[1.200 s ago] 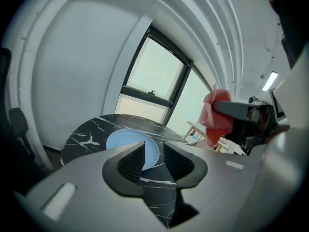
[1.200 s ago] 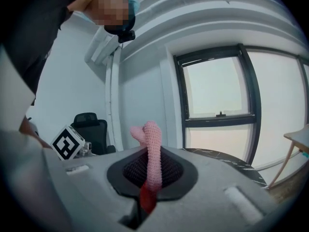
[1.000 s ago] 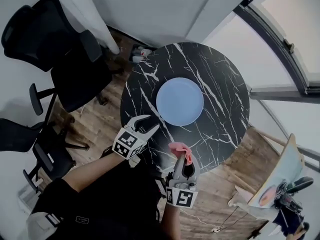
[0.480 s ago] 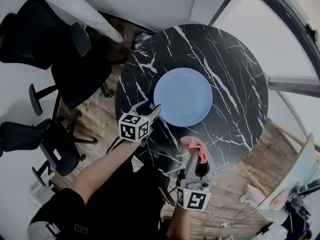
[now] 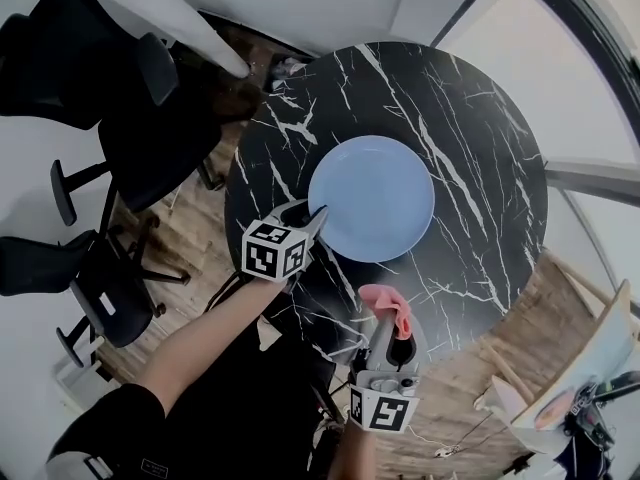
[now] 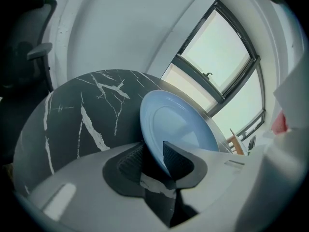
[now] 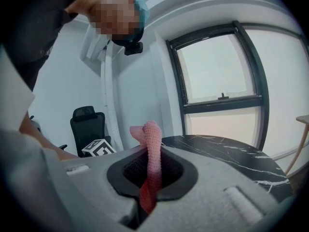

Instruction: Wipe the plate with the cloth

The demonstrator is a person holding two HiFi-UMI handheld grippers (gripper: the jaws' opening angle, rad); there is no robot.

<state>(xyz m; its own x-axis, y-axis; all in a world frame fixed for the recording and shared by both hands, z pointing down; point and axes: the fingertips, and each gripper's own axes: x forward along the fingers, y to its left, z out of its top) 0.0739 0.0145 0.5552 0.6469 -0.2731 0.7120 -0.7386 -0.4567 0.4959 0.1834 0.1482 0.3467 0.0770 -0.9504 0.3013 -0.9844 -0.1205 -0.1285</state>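
A pale blue plate (image 5: 370, 198) lies flat on the round black marble table (image 5: 470, 118). My left gripper (image 5: 312, 213) is at the plate's near-left rim. In the left gripper view the plate (image 6: 178, 124) has its rim between the jaws of that gripper (image 6: 152, 153), which are closing; a dark gap still shows beside one pad. My right gripper (image 5: 386, 318) hovers over the table's near edge, short of the plate, shut on a pink cloth (image 5: 388, 303). In the right gripper view the cloth (image 7: 152, 144) stands up from the pinched jaws of the gripper (image 7: 152, 170).
Black office chairs (image 5: 130, 88) stand left of the table on a wooden floor (image 5: 200, 238). A board with paint colours (image 5: 590, 358) leans at the lower right. Large windows (image 7: 227, 71) lie beyond the table (image 7: 227, 149). The left gripper's marker cube (image 7: 99, 149) shows beside the right gripper.
Both grippers have come down toward the table. The left gripper reached the plate's rim and its jaws narrowed around it. The right gripper still holds the cloth.
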